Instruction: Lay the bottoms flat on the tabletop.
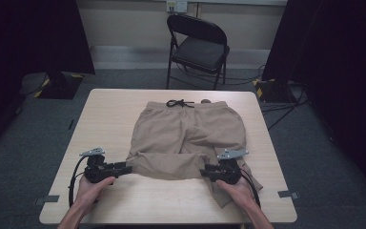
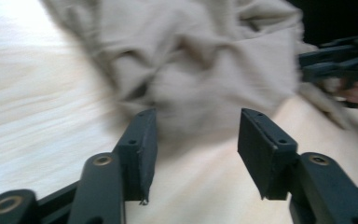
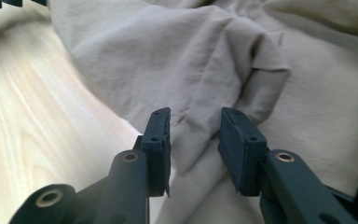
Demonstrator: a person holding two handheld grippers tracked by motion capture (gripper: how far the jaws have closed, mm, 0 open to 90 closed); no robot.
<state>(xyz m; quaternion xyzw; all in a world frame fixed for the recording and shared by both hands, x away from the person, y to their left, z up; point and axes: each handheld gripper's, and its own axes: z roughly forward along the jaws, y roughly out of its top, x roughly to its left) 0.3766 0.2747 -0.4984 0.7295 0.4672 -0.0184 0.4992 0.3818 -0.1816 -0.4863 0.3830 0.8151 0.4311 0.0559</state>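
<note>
High view first: one table (image 1: 124,102), pale wood-look top with rounded corners, and one pair of tan shorts (image 1: 188,131) lying on it, waistband at the far edge with a black drawstring (image 1: 179,103) tied in a bow. The fabric is soft woven stuff, lightly creased, and the near part is folded up over itself so there's a straight doubled edge across the front. Two grippers, both black with a grey three-cornered plate on top. The left gripper (image 1: 126,168) sits at the left end of that fold, the right gripper (image 1: 204,172) at the right end, each one held by a hand coming in from the bottom. One black folding chair (image 1: 198,45) stands behind the table on grey carpet.

Left gripper view: pretty blurry. Two flat black pads (image 2: 142,149) standing well apart, released, with bare tabletop between them and the rumpled shorts (image 2: 191,60) just ahead, not pinched. The other gripper (image 2: 340,63) pokes in at the right edge.

Right gripper view: sharper. The two pads (image 3: 161,140) are parted with a raised ridge of the shorts (image 3: 168,65) running up between them, but the cloth looks loose, not squeezed. Wood grain of the table (image 3: 32,130) is on the left.
</note>
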